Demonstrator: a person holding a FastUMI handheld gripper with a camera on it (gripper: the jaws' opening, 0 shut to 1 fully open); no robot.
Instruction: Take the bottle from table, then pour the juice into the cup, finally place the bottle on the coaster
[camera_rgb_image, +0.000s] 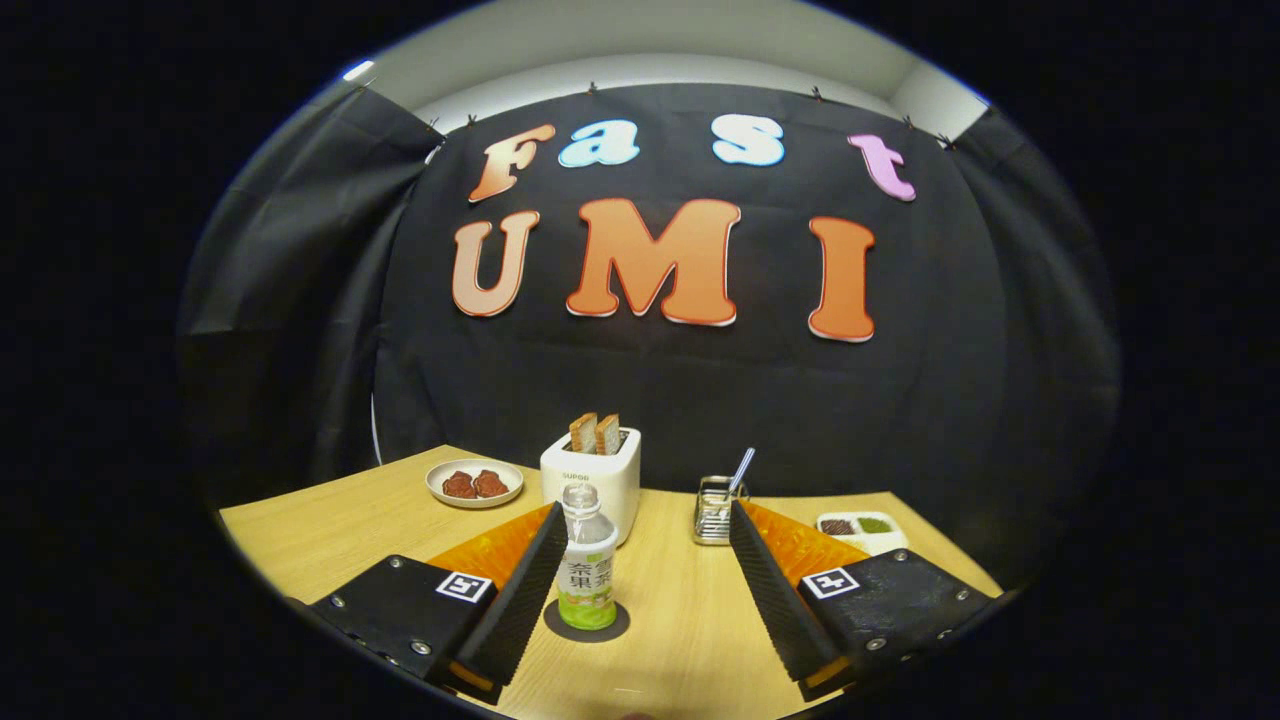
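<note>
A clear plastic bottle (587, 560) with a white and green label and a clear cap stands upright on a dark round coaster (587, 622) on the wooden table (330, 530). My gripper (645, 540) is open, its fingers spread wide. The bottle sits just inside the left finger (525, 590), close beside it, and well apart from the right finger (775, 590). I cannot tell whether the left finger touches it. Beyond the right fingertip stands a small glass cup (714, 510) with a straw or spoon in it.
A white toaster (592, 475) with two slices of bread stands right behind the bottle. A white plate (474, 483) with two reddish pieces is at the back left. A white divided dish (860, 530) with sauces sits at the right, past the right finger.
</note>
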